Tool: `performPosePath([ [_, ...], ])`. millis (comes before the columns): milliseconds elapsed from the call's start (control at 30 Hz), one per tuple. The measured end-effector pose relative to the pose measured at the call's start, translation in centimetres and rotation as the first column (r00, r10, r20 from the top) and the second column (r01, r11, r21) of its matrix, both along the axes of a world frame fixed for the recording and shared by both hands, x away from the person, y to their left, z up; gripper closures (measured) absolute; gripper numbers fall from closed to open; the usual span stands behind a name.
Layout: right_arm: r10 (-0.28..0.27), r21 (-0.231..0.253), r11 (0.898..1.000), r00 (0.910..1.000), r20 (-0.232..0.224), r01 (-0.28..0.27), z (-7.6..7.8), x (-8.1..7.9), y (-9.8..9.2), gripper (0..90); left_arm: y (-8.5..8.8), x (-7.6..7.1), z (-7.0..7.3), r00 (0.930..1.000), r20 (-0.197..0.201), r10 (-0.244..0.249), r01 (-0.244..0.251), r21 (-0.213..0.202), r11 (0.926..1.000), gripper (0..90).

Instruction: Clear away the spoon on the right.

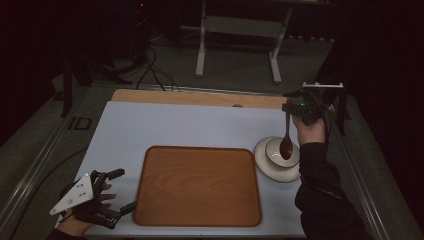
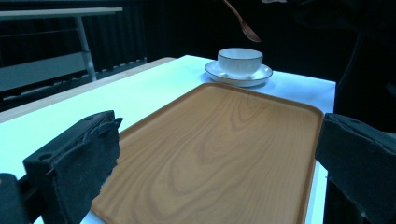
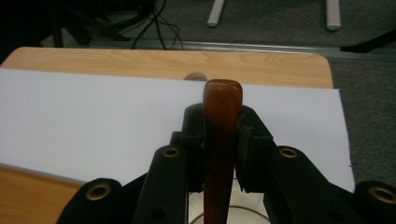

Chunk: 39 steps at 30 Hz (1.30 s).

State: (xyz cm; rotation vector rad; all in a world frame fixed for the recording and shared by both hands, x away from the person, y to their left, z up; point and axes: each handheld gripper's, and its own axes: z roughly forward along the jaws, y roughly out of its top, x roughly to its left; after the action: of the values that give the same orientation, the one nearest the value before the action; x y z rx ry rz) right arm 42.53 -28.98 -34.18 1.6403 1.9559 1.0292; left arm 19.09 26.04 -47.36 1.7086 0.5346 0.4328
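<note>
Spoon lifted over the cup while the other gripper idles

At the near left corner the left gripper (image 1: 121, 190) rests on the white mat with its jaws spread wide and nothing between them, just beside the empty wooden tray (image 1: 198, 186). Past the tray's right edge, a white cup (image 1: 281, 151) stands on its saucer (image 1: 266, 165). Above it the right gripper (image 1: 289, 106) pinches the handle of a brown spoon (image 1: 286, 144), whose bowl hangs over the cup.

Overhead and left views share tray (image 1: 198, 186)
</note>
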Motion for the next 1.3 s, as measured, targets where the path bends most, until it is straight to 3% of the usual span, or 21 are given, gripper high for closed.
performPosePath([
  [267, 0.055, 0.011, 0.998, 0.9985, 0.008, -0.055, 0.8, -1.1, 1.2, 75.8, 0.0, 0.0, 0.0, 1.0000, 0.000, 0.001, -0.001, 0.001, 1.0000, 0.0],
  [467, 0.113, 0.057, 0.992, 0.9936, 0.009, -0.113, 1.1, -2.1, 2.3, 75.8, 0.0, 0.0, 0.0, 1.0000, 0.000, 0.002, -0.002, 0.001, 1.0000, 0.0],
  [800, 0.155, 0.082, 0.984, 0.9878, 0.020, -0.156, 1.3, -3.6, 3.5, 75.8, -0.1, 0.0, 0.0, 1.0000, 0.002, 0.001, -0.001, 0.006, 1.0000, 0.0],
  [1300, 0.199, 0.110, 0.974, 0.9800, -0.007, -0.197, -1.1, -6.3, 6.7, 75.8, -0.1, -0.1, 0.0, 1.0000, 0.006, 0.001, -0.001, 0.007, 1.0000, 0.0],
])
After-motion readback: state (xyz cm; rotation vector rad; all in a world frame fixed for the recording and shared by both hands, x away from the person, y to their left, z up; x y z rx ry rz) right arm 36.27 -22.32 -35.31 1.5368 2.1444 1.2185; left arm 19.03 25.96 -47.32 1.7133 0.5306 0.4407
